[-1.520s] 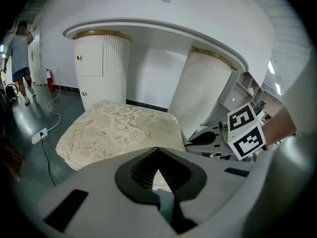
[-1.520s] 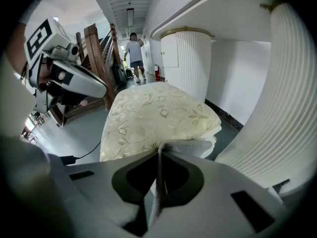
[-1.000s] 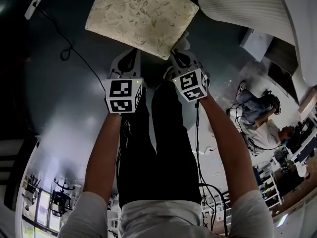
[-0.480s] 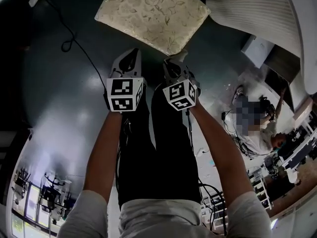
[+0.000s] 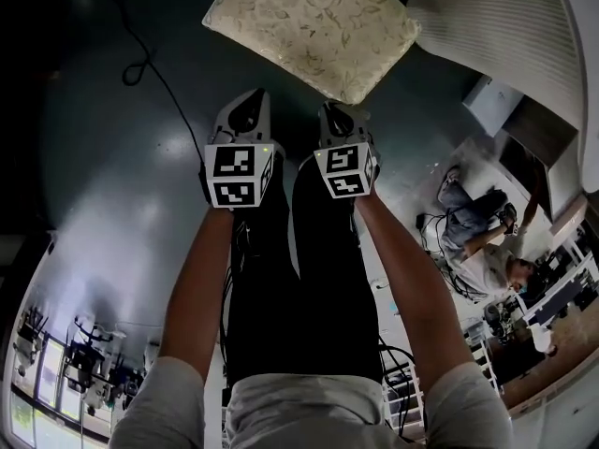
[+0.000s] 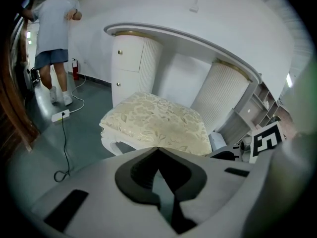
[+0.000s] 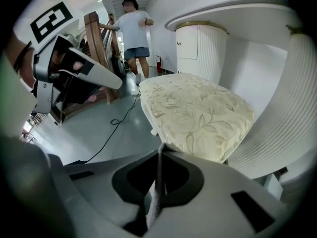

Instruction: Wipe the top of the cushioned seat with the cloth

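Grey floor (image 5: 122,176), cushioned seat (image 5: 314,26) ahead; my right gripper (image 7: 160,148) pinches the cloth (image 7: 157,172) (ready for wiping), left gripper (image 6: 157,150) closed empty, held clear.

cushioned seat (image 5: 309,26) and cloth (image 7: 157,182), head view and gripper views.
seat: squarish cream cushion with a pale leaf pattern, plump and level on a white carved frame, standing upright. cloth: thin grey fold seen edge-on, clamped between the closed jaws of the right gripper (image 7: 159,150), close to the seat's nearest corner; contact with it cannot be told.
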The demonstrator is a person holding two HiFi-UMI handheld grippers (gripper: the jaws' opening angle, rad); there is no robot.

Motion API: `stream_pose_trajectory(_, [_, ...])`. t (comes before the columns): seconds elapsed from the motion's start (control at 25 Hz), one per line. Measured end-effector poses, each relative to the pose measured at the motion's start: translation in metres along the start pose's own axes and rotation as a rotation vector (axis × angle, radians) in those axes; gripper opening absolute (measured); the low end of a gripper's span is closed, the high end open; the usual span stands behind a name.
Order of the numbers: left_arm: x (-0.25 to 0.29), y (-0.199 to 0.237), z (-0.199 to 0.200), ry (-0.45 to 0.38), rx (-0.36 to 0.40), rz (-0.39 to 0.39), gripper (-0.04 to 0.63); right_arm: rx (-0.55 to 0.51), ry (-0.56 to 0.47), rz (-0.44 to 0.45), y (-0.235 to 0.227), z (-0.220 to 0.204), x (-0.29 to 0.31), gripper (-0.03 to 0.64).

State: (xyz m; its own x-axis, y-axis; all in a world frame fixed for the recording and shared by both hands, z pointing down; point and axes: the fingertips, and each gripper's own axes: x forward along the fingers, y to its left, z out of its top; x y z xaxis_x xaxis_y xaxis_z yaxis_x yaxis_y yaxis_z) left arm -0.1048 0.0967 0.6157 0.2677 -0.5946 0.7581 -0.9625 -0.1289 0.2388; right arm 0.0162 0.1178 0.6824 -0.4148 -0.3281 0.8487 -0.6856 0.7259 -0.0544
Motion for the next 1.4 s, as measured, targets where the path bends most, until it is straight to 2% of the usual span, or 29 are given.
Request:
stream_pose_trajectory(0.6, [-0.016,0.051,0.008,-0.014,-0.038,-0.001,0.012,0.122,-0.01,-0.059,0.02,0.037,0.024,0.014])
stream_pose_trajectory(1.4, [-0.02,0.126,0.029,-0.006,-0.016,-0.034,0.012,0.122,-0.043,-0.093,0.053,0.113,0.069,0.014])
